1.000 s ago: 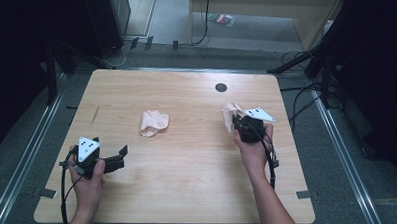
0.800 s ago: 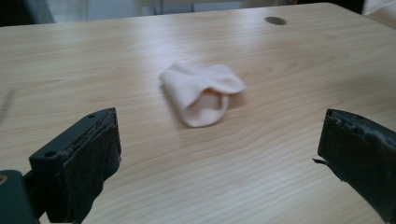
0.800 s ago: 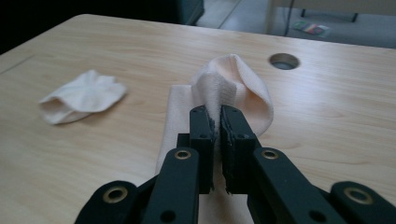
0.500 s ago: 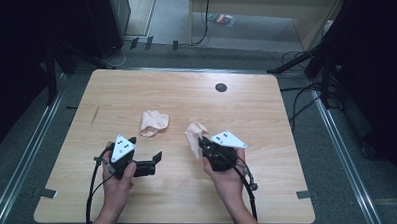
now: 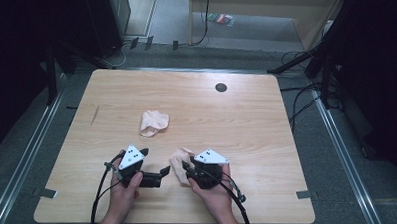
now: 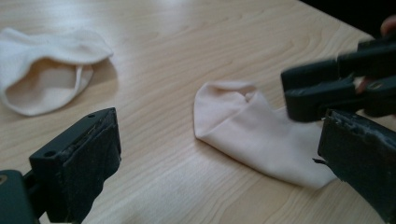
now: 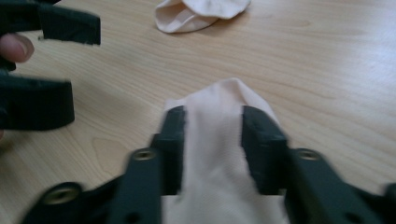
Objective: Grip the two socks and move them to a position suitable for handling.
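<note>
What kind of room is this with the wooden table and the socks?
Probably a lab or workshop set up for recording, not a home. A bare wooden table stands on grey floor, cables trail around it, and dark stands sit beside it. Two pale socks are the practice things.

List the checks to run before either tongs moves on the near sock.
1. Right tongs released: ok. The jaws have just been opening, with the near sock between them.
2. Right pads fully clear of the cloth: cannot tell, the cloth fills the gap.
3. Near sock down on the table: ok.
4. Left tongs open and empty: ok.
5. Left tongs facing the near sock, apart from it: ok.
6. Far sock out of the way: ok, it lies apart.
</note>
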Action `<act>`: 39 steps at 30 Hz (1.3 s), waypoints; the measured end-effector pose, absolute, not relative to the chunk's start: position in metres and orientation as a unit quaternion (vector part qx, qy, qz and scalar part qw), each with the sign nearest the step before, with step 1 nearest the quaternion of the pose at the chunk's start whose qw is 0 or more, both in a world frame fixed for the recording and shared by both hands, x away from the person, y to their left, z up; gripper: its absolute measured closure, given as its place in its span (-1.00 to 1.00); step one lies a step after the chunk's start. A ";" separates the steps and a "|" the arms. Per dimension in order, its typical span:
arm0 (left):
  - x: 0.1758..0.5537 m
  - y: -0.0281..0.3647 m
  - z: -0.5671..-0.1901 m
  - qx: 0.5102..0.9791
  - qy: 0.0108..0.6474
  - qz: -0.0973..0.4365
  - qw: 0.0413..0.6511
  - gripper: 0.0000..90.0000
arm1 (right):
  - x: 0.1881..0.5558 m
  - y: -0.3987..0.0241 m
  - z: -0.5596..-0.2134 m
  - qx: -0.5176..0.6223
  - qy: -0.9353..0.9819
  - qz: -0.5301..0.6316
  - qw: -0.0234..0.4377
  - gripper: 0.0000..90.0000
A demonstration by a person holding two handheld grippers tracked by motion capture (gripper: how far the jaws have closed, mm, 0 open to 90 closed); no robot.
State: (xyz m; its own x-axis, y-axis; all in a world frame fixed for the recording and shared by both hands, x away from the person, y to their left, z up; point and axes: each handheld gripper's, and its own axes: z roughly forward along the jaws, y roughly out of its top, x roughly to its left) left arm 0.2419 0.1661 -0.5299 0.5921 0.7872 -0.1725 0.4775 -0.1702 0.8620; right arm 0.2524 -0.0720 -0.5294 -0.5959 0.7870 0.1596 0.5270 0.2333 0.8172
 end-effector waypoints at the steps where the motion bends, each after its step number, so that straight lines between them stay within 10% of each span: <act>1: 0.241 0.168 -0.532 0.750 0.423 0.159 0.483 -1.00 | 0.253 -0.074 -0.527 0.424 0.771 0.451 0.149 0.19; 11: 0.243 0.173 -0.536 0.744 0.443 0.164 0.473 -0.80 | 0.251 -0.131 -0.505 0.466 0.737 0.470 0.135 0.52; 21: 0.243 0.174 -0.537 0.739 0.447 0.164 0.477 -0.72 | 0.249 -0.092 -0.543 0.436 0.797 0.389 0.154 0.17; 29: 0.245 0.176 -0.538 0.741 0.451 0.156 0.472 -0.65 | 0.243 -0.085 -0.542 0.421 0.805 0.381 0.169 0.90; 39: 0.244 0.170 -0.541 0.751 0.444 0.139 0.469 -0.65 | 0.254 -0.071 -0.473 0.407 0.775 0.453 0.168 0.90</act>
State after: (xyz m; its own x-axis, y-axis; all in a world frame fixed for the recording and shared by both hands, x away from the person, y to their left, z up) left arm 0.2440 0.1697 -0.5413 0.5678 0.7966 -0.2072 0.5353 -0.1661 0.8282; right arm 0.2542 -0.0713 -0.4728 -0.6119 0.7834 0.1086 0.4789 0.2577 0.8392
